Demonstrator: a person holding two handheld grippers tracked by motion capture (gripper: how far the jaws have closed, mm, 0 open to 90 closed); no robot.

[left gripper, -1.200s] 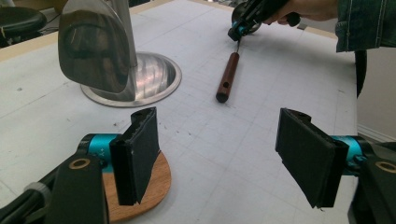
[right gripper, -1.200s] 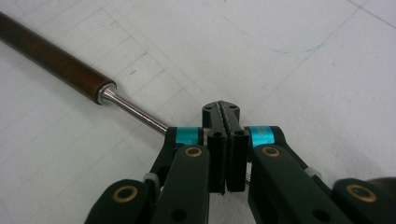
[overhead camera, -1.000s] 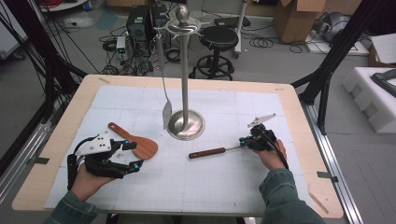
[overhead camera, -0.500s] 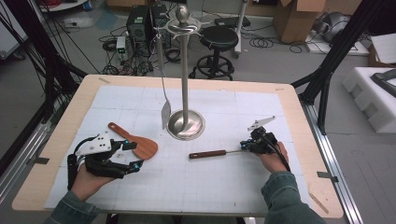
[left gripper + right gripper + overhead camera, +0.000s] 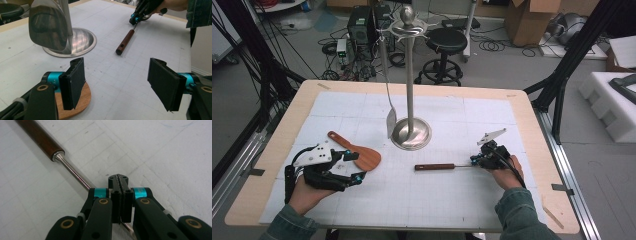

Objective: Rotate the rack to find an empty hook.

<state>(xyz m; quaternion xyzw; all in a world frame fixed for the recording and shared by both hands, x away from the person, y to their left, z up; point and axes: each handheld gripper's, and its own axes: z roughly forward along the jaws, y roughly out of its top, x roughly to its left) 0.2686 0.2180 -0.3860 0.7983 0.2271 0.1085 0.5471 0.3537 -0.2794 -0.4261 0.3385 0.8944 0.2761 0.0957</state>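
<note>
The right gripper (image 5: 475,160) has its jaws pressed together on the thin metal shaft of a wooden-handled utensil (image 5: 434,167), which lies flat on the white mat (image 5: 512,120) near the stand's base. The left gripper (image 5: 353,167) rests with jaws apart, empty, over the wooden spatula (image 5: 360,154). A metal spatula (image 5: 391,121) hangs from the stand (image 5: 410,100).

Two hand-held grippers, left gripper (image 5: 354,167) and right gripper (image 5: 475,160), black throughout, each topped by a grey three-cornered plate (image 5: 313,155). Flat black rubber pads (image 5: 75,82) at the tips, backed by bright blue collars (image 5: 100,192). Behind these, black link bars fixed with brass-coloured rivets (image 5: 103,201). Black cable (image 5: 512,172) trailing rearward from the right gripper's body. Behind both grippers, grey-green denim sleeves (image 5: 522,215) with stitched cuffs.
</note>
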